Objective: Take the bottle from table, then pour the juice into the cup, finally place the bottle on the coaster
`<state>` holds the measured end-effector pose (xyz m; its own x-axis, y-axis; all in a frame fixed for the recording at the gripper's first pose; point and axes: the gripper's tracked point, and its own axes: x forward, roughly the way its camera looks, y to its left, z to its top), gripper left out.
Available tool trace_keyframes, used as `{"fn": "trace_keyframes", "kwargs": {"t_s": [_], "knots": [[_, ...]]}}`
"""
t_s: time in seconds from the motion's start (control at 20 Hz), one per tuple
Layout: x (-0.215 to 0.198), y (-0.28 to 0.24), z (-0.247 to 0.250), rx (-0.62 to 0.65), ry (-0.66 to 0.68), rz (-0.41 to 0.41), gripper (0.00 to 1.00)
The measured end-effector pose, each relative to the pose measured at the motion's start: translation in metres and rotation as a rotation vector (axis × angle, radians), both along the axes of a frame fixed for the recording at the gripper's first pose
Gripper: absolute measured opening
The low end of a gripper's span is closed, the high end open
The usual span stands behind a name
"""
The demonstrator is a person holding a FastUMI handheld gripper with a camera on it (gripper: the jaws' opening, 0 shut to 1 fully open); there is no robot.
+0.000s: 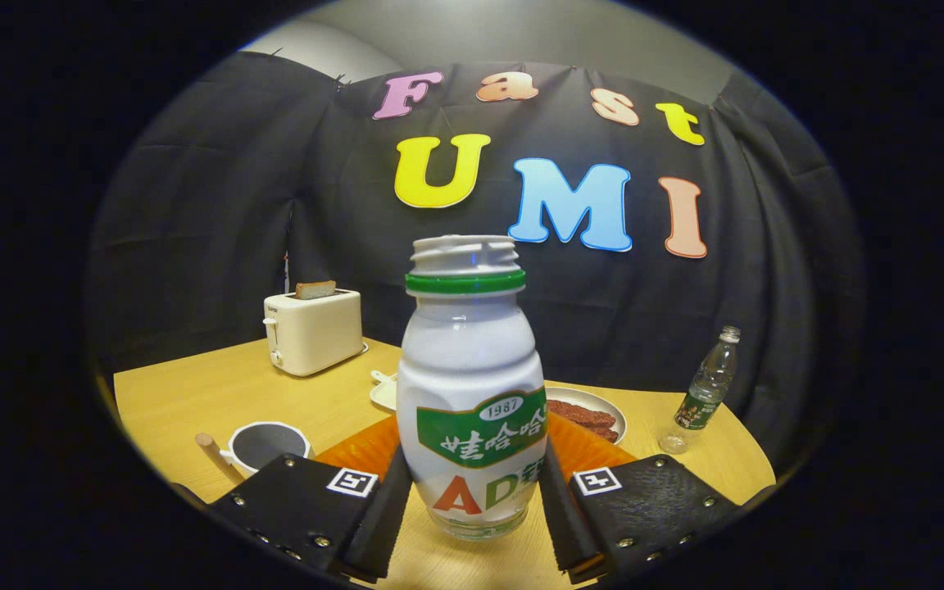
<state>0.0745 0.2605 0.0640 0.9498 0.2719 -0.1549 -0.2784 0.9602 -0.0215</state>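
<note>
A white bottle [469,385] with a green neck ring and a green label stands upright between my fingers, its mouth uncapped. My gripper [472,496] is shut on the bottle, both pads pressing its lower body. The bottle's base sits at or just above the wooden table [193,393]; I cannot tell whether it touches. An orange coaster [357,449] lies just behind the bottle, partly hidden by it. A white cup [265,445] with a dark inside stands beyond my left finger, with a wooden stick [218,457] beside it.
A cream toaster [313,329] with a slice of bread in it stands at the back left. A white plate [595,414] with brown food lies behind the coaster. A clear plastic water bottle [701,393] stands at the right, near the table's edge.
</note>
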Motion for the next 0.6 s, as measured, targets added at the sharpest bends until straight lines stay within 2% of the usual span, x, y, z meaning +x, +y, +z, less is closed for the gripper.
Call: {"fn": "trace_keyframes", "kwargs": {"t_s": [0.6], "knots": [[0.013,0.006,-0.014,0.066,0.016,0.011,0.72]]}}
